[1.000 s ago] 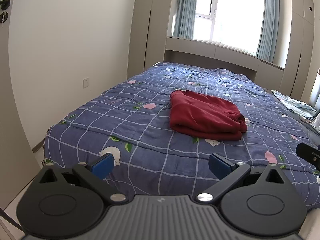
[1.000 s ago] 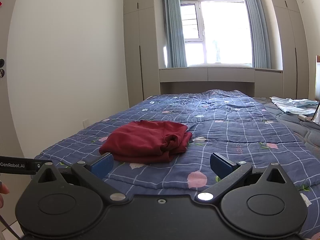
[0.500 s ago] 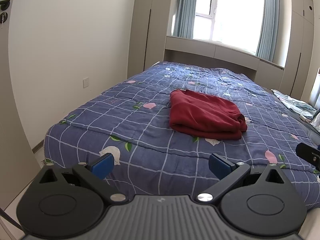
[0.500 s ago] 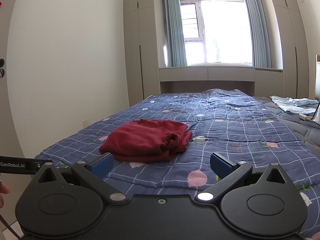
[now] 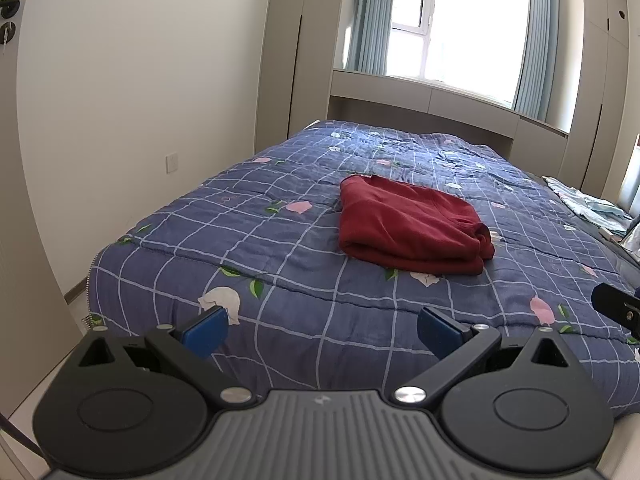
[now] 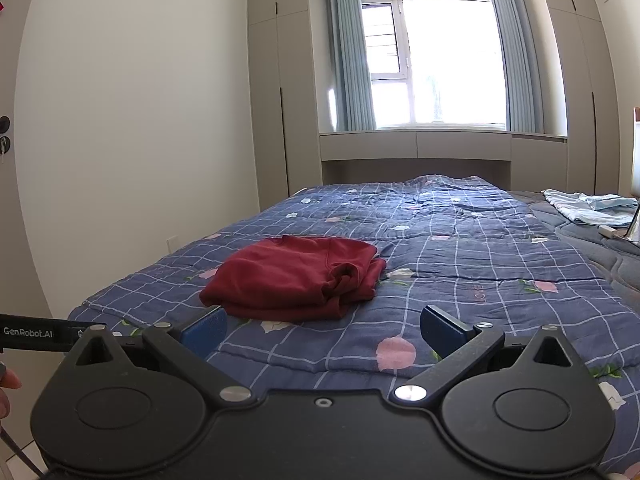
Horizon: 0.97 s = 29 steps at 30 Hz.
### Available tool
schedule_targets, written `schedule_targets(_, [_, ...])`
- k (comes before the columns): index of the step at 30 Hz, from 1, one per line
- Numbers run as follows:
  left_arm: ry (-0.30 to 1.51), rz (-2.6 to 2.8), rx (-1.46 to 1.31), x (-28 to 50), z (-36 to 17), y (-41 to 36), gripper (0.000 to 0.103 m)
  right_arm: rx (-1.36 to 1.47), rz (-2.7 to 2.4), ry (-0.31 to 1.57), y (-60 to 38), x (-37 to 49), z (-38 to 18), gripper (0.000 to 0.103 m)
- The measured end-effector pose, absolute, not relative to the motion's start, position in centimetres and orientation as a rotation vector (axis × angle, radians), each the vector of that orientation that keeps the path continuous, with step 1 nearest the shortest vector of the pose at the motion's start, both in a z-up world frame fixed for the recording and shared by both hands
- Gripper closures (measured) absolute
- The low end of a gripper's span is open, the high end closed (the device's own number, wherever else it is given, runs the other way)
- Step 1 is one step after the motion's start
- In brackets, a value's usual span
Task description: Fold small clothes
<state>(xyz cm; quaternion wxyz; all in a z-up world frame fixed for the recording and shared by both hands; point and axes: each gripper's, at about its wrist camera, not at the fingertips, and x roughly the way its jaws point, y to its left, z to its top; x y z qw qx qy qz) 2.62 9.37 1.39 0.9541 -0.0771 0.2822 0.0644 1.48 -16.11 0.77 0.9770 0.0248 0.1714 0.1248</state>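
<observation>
Lying near the foot half of the bed (image 5: 280, 240), the red garment (image 5: 408, 228) already looks folded into a thick rectangle, but its right end is bunched and lumpy where the layers meet, best seen from the right wrist view (image 6: 304, 276). That loose end is where trouble could start. If a gripper pinches only the top layer there, the stack would likely peel open and the fold would be lost. If the fingers dig too deep, they could catch the quilt along with the cloth and drag both. The quilt is soft and wrinkled, so pushing or sliding the bundle across it may skew the layers instead of moving them as one. A lift from one side alone would probably let the far side sag and unroll.

Both grippers are held back at the foot of the bed, well apart from the garment, and touch nothing. The left gripper (image 5: 320, 328) looks slightly down over the bed, with its blue pads (image 5: 204, 330) spread wide and nothing between them; the garment sits ahead and a little to its right. The right gripper (image 6: 322, 330) is held level, lower and closer to the quilt, its fingers likewise spread wide and empty, with the garment ahead and slightly left. Part of the left gripper's body shows at the left edge of the right wrist view, so the two are side by side. A pale blue cloth (image 6: 592, 208) lies at the far right of the bed.
</observation>
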Motion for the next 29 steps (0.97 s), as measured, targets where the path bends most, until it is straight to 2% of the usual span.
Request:
schedule_targets(13, [0.651,0.218,-0.177,3.07,0.68,9.93,0.000,0.042,0.259,0.358,-16.05,1.45,0.53,0.001])
schedule_targets(29, [0.648,0.210,-0.174,3.03,0.91,10.14,0.000,0.041,0.270,0.372,-16.22,1.46,0.60,0.001])
